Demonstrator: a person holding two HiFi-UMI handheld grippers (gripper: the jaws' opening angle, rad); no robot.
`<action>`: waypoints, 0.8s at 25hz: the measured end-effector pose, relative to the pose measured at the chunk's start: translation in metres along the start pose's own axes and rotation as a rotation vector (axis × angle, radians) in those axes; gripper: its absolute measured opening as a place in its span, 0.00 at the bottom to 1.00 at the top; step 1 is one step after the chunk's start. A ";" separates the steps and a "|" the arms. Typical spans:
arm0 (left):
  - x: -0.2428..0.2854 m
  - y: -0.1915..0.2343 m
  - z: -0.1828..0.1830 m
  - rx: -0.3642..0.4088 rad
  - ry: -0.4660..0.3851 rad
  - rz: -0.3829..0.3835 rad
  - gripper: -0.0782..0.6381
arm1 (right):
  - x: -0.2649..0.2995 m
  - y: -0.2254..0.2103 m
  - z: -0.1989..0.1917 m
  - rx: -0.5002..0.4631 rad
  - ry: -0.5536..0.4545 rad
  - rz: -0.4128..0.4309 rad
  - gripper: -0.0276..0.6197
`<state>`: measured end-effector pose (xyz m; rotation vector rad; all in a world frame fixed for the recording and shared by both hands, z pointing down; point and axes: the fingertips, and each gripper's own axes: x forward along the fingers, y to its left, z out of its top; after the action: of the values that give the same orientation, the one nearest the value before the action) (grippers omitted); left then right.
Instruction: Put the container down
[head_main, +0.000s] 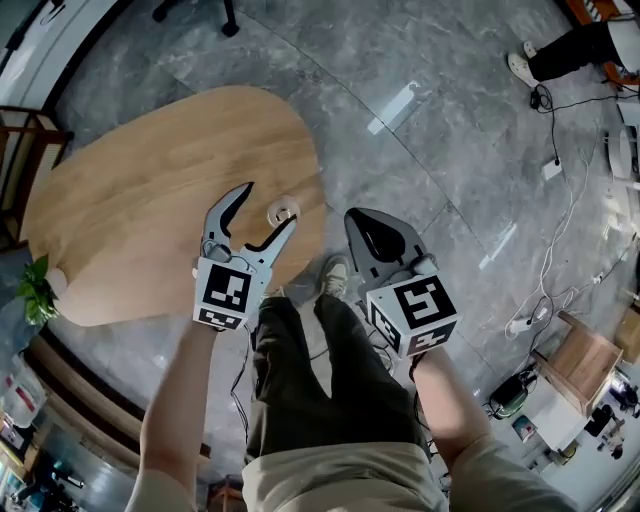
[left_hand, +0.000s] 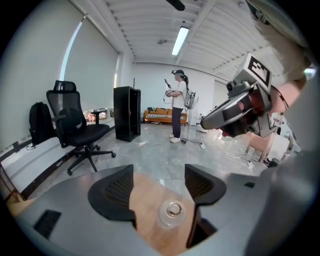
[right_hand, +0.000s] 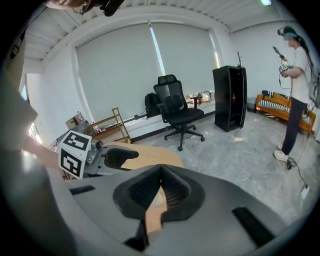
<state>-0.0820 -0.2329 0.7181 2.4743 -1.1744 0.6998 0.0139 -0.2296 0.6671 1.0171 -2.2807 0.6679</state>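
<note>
Left gripper: I am holding its jaws wide apart, gripping nothing. The clear round container is showing in the gap between them, just beside the right-hand pad and apparently standing on the wooden table.

Right gripper: I am carrying it with jaws pressed together, empty, off the table's side over the grey floor.

In the head view the container is sitting near the table's rim, so the set-down looks nearly complete. To finish cleanly, I am planning to draw straight back along the jaw line, jaws wide, so that no pad nudges the container toward the rim.

Farther off, an office chair and a person are standing well apart from the table.
</note>
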 end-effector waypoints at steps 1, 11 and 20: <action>-0.010 0.003 0.015 0.002 -0.016 0.016 0.53 | -0.006 0.001 0.014 -0.022 -0.013 -0.007 0.04; -0.124 0.006 0.161 0.000 -0.135 0.096 0.32 | -0.096 0.042 0.152 -0.129 -0.157 -0.043 0.04; -0.216 -0.012 0.263 0.049 -0.207 0.118 0.19 | -0.198 0.091 0.248 -0.226 -0.287 -0.045 0.04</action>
<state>-0.1122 -0.2128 0.3799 2.5847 -1.4033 0.5181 -0.0140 -0.2317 0.3383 1.1071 -2.4996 0.2491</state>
